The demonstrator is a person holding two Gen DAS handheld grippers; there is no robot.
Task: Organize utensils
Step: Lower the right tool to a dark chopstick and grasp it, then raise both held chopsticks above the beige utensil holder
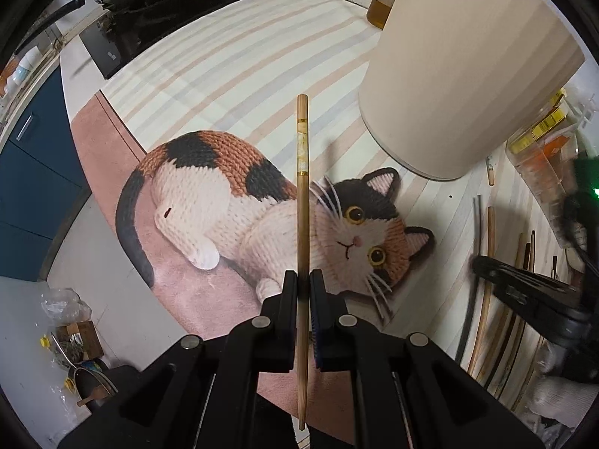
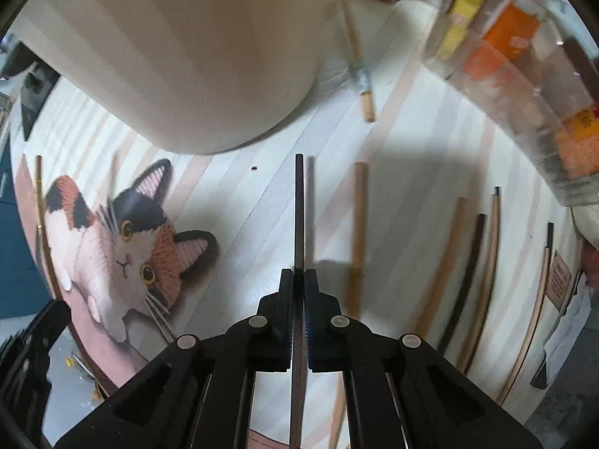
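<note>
My left gripper [image 1: 302, 275] is shut on a light wooden chopstick [image 1: 301, 194] with gold bands, held above the cat-print mat [image 1: 187, 299]. In the right wrist view my right gripper [image 2: 298, 275] is shut on a dark chopstick [image 2: 298, 217] over the striped part of the mat. Several more chopsticks, light [image 2: 357, 239] and dark [image 2: 466, 280], lie side by side to the right of it. A large cream cylindrical holder [image 2: 194, 48] stands just beyond both grippers. The right gripper's black body [image 1: 524, 292] shows at the right edge of the left wrist view.
A clear plastic box [image 2: 524, 75] with yellow and orange packets lies at the right. One more chopstick [image 2: 359, 71] lies beside the holder. A pan on a black cooktop [image 1: 149, 3] and an oil bottle [image 1: 382, 3] stand at the back; blue cabinets [image 1: 30, 172] lie left.
</note>
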